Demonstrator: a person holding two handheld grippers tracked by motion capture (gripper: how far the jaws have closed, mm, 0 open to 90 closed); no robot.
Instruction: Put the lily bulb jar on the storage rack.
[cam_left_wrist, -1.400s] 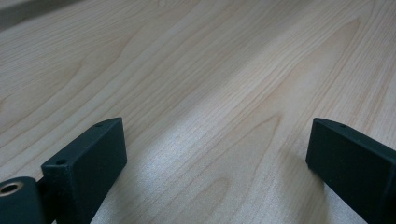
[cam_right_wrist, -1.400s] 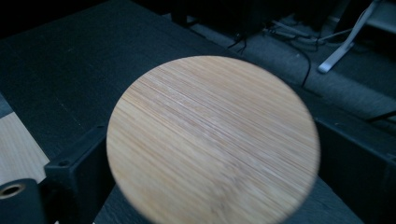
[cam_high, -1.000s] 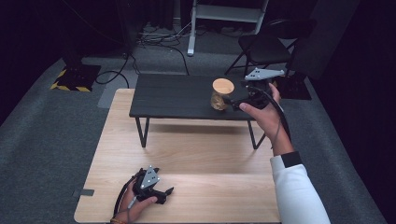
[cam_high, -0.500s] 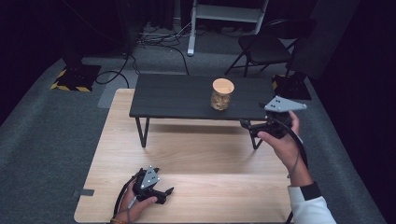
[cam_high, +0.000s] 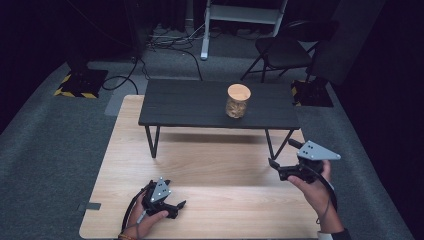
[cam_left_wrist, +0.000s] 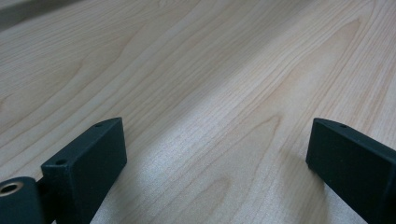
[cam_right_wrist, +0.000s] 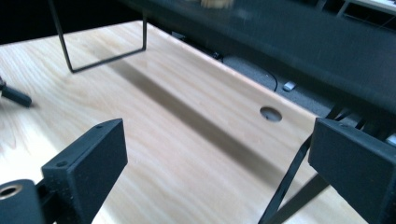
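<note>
The jar (cam_high: 238, 100) stands upright on the black raised shelf (cam_high: 190, 105), right of the shelf's centre and nearer its right end than its left. It is a clear jar with a pale round lid; its long axis is vertical. The contents look light brown, but what they are cannot be made out.

The shelf stands on thin metal legs on the wooden table (cam_high: 210, 165), along the table's far edge.

The right gripper (cam_high: 280, 169) hangs above the table near its right edge, in front of the shelf's right leg. The jar lies ahead of it, up and to the left. Its jaws stand wide apart with nothing between them. In the right gripper view the shelf's underside and leg frame are visible, and the jar is a blurred patch cut off by the top edge.

The left gripper (cam_high: 175, 206) rests low near the table's near edge, left of centre, well apart from the jar. Its jaws are also spread wide and empty, over bare wood.

Judgement: the right gripper is the nearer one; any reach to the jar must rise above shelf level first.
</note>
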